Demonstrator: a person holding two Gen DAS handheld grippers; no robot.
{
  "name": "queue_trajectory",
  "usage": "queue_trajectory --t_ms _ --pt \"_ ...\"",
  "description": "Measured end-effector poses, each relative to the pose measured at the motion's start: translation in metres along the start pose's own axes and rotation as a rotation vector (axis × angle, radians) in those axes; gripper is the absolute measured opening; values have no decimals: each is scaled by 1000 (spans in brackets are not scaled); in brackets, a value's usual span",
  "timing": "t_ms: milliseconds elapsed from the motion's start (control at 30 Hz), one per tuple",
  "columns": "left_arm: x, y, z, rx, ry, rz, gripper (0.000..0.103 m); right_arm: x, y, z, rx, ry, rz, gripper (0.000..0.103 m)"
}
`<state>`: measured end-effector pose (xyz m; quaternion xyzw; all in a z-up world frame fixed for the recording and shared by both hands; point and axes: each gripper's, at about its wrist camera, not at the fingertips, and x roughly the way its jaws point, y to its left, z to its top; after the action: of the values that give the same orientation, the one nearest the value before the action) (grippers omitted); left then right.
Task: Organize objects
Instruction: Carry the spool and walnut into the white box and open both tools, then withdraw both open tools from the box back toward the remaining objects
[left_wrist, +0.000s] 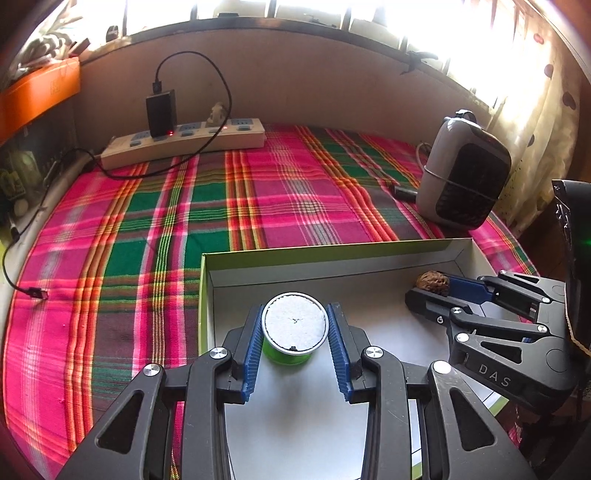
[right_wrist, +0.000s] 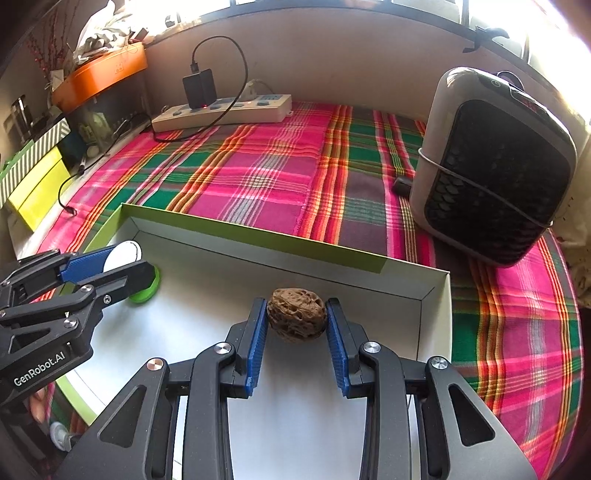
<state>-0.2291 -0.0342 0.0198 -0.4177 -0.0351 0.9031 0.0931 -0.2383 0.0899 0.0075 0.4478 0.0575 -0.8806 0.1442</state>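
The left hand-held gripper has its blue pads pressed against both sides of a small green container with a white lid, which it holds upright over the near-left part of a shallow white box with a green rim. The right hand-held gripper is closed on a brown walnut, clamped between its two fingertips, above the box floor just short of the far wall. The two grippers stand side by side inside the box, apart from each other.

Beyond the box's far wall lies a pink and green plaid cloth covering the surface. Ahead and to the right of the right gripper stands a grey and black heater. Farthest off, against the back wall, a white power strip lies with a black adapter plugged in.
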Motion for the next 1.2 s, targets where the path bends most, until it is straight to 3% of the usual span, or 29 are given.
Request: queue_trajectory --t_ms 267,400,633,1200 --pt "-1 -1 1 3 2 10 32 0 -1 1 14 3 -5 34" --pt "-4 -1 1 7 -5 14 37 0 -1 0 20 4 -4 46" --pt "-7 -1 1 4 -10 10 40 -3 -2 0 32 -5 -10 51" --pt "-46 0 -13 -4 -70 36 41 -40 5 -12 43 -77 -22 52"
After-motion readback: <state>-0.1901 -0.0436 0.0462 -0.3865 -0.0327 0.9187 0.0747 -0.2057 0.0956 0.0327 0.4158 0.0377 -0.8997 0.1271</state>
